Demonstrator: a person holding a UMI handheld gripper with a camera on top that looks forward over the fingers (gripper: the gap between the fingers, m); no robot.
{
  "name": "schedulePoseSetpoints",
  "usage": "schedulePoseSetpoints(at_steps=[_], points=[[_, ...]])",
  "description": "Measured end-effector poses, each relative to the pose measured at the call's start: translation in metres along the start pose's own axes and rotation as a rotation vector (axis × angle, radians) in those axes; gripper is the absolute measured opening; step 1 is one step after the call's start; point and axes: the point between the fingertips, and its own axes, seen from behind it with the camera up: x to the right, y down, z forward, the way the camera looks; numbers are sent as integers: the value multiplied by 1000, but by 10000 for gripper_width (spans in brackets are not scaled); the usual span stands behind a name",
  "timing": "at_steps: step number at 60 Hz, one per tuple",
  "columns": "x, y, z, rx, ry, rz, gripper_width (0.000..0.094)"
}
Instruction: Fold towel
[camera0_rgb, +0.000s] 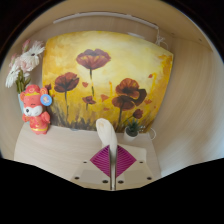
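A narrow bunch of white towel (104, 131) stands up from between my fingers, and only this strip of it shows. My gripper (112, 152) is shut on it, with the two magenta pads (100, 160) pressed together on the cloth. The gripper is held above a pale table (55, 148). The rest of the towel is hidden below the fingers.
A large painting of red poppies on yellow (105, 75) stands at the back of the table. A red and orange toy figure (37, 108) stands at its left with white flowers (24, 62) above it. A small green potted plant (132, 128) stands just beyond the fingers at the right.
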Motion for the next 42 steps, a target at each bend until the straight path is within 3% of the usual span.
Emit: schedulePoseSetpoints(at_steps=[3,10,15,20,29,42], points=[[29,10,8,-10,17,9,72],[82,59,35,-71,44,73,337],[101,97,48,-119,46,97,440],[105,125,51,-154,36,97,475],[106,123,38,-122,34,99,529],[81,57,-29,-8,-5,19,584]])
